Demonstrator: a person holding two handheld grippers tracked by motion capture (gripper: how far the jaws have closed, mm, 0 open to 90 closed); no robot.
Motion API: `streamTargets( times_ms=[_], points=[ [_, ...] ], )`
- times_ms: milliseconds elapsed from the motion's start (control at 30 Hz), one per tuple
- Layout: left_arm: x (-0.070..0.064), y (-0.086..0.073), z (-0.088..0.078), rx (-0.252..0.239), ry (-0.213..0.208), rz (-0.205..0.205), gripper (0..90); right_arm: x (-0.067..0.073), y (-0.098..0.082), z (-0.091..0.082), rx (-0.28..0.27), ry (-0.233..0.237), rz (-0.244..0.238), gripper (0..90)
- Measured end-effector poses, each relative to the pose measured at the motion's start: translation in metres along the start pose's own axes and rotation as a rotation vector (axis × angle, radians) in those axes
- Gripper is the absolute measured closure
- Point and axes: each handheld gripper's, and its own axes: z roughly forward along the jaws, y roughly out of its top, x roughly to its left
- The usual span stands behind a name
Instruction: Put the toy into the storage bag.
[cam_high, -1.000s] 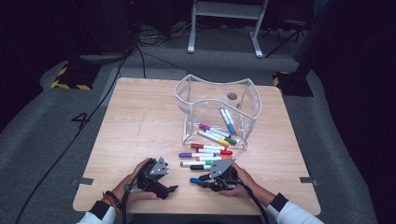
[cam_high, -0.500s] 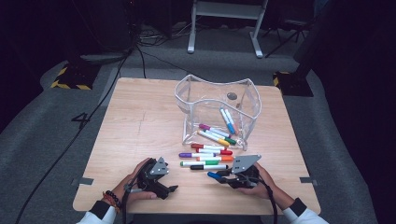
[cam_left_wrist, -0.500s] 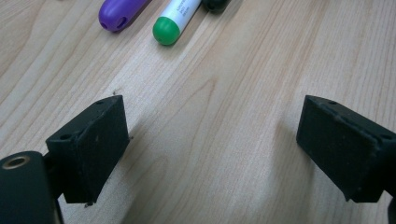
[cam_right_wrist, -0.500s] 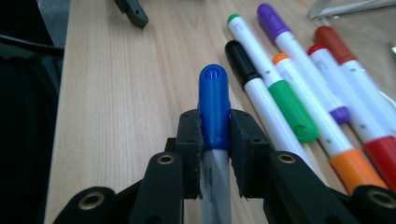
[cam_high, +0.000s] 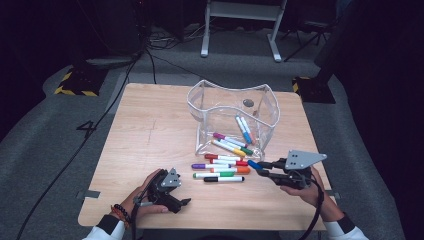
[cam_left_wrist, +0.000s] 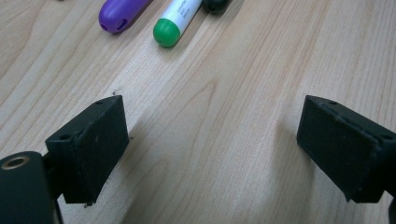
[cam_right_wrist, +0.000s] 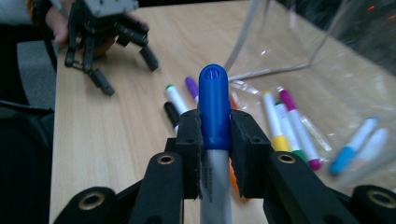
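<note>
Right gripper (cam_high: 266, 170): it is in the air near the right edge of the table (cam_high: 150, 130), just in front of the clear bag. Its jaws are pressed on the blue marker (cam_high: 254, 164).
Blue marker: it is pinched between the two black jaws in the right gripper view, with its blue cap (cam_right_wrist: 214, 107) sticking out past the fingertips and its white barrel running back between the jaws. In the high view the cap points to the left, toward the loose markers.
Left gripper (cam_high: 186, 202): it rests low at the front edge of the table, left of the middle, in the person's left hand (cam_high: 145, 197). Its jaws are spread wide and only bare wood is between them.
Loose markers (cam_high: 220, 167): a small group lies on the wood in front of the bag, between the two grippers; purple, red, orange, green and black caps are visible.
Clear bag (cam_high: 232, 117): it stands open in the far right part of the table, and several markers lie inside it.
</note>
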Motion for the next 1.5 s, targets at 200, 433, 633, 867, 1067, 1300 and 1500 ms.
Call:
streamTargets(
  times_ms=[200,433,633,867,1067,1300,1500],
  points=[
    [0.0,0.0,0.0,0.0,0.0,-0.002,9.2,-0.013,0.024,-0.023,-0.041,-0.062,-0.003,74.8],
    [0.0,0.0,0.0,0.001,0.001,0.0,9.2,-0.026,0.058,-0.035,-0.052,-0.1,-0.035,74.8],
    [0.0,0.0,0.0,-0.001,-0.001,0.0,9.1,-0.037,0.095,-0.037,-0.07,-0.144,-0.068,74.8],
    [0.0,0.0,0.0,-0.001,-0.001,0.0,9.0,-0.058,0.128,-0.019,-0.046,-0.15,-0.083,74.8],
    [0.0,0.0,0.0,-0.001,-0.001,0.0,9.1,-0.078,0.146,0.0,-0.022,-0.154,-0.083,74.8],
    [0.0,0.0,0.0,0.0,-0.001,0.0,9.1,-0.105,0.151,0.027,0.031,-0.179,-0.042,74.8],
    [0.0,0.0,0.0,-0.001,-0.001,0.0,9.1,-0.129,0.144,0.055,0.127,-0.198,0.005,74.8]
  ],
)
